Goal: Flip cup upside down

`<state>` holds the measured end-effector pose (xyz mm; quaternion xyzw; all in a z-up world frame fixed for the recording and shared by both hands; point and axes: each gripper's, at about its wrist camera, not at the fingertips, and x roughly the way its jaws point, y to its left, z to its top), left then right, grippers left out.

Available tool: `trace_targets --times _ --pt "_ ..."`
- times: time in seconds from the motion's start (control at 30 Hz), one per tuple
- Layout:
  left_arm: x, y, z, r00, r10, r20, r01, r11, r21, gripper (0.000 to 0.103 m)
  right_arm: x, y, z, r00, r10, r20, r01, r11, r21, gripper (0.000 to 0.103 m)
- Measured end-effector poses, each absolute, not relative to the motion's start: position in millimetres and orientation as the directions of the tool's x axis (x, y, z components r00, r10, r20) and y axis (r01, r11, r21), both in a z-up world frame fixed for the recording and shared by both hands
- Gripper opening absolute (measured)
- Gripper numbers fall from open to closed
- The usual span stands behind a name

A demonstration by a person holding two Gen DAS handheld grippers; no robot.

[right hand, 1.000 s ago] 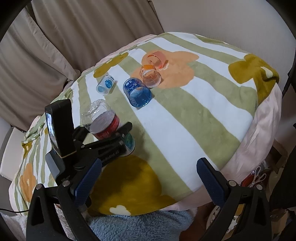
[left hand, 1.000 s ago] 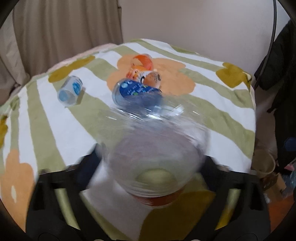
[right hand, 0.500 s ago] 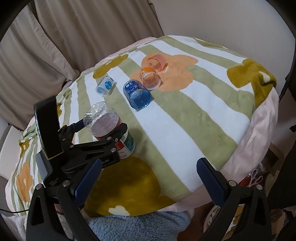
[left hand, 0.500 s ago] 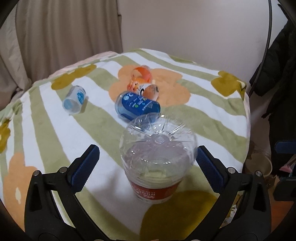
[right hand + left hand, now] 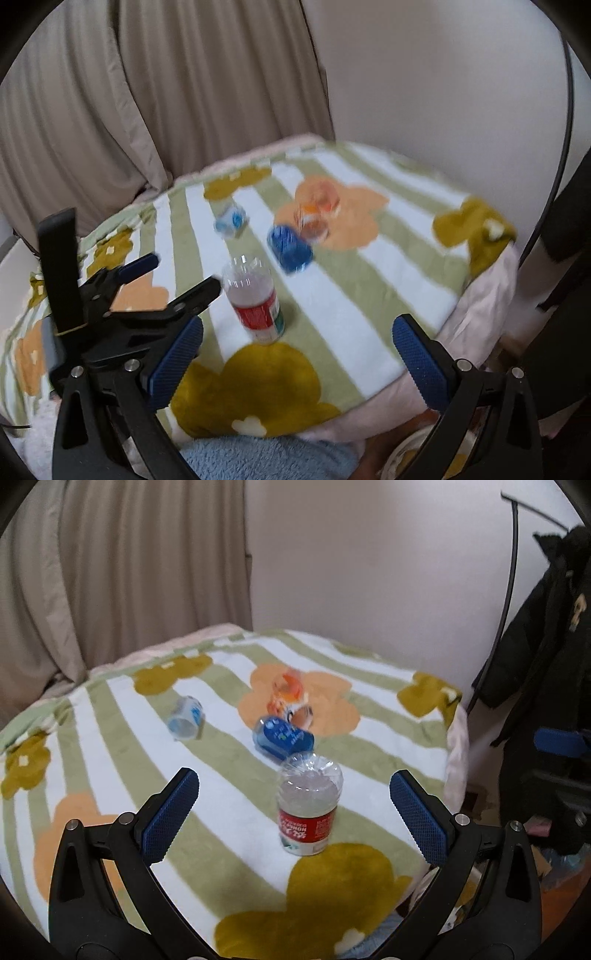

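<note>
A clear plastic cup with a red label stands mouth down on the striped blanket, its ribbed base on top. It also shows in the right wrist view. My left gripper is open and sits back from the cup, not touching it. In the right wrist view the left gripper is just left of the cup. My right gripper is open and empty, nearer than the cup and over the blanket's front edge.
A blue cup lies on its side just behind the standing cup. Two orange cups and a small pale-blue cup lie farther back. The blanket drops off at right. A dark coat hangs beyond it.
The left gripper opened, let go of the red-label cup and drew back from it. The cup stays standing mouth down. The right gripper pulled back and tilted up a little.
</note>
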<state>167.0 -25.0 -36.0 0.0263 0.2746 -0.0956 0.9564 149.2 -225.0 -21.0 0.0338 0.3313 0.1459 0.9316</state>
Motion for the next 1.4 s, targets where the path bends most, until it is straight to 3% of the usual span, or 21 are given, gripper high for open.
trace_targets --times 0.2,0.5,1.4 --pt "123.7 -1.3 -3.6 0.875 -0.124 -0.468 0.131 0.991 -0.017 0.103 115.7 -211.3 10.9 0.874 0.180 -0.452 -0.191 0.981 0.021 0.103" --pt "68.9 10.6 23.4 0.937 -0.065 -0.342 0.071 0.997 0.006 0.103 87.7 -209.8 18.4 0.950 0.117 -0.288 -0.132 0.991 -0.032 0.102" --pt "59.6 2.5 24.6 0.945 -0.077 -0.319 0.080 0.997 -0.003 0.103 74.2 -217.3 19.0 0.956 0.110 -0.271 -0.116 0.993 -0.007 0.102"
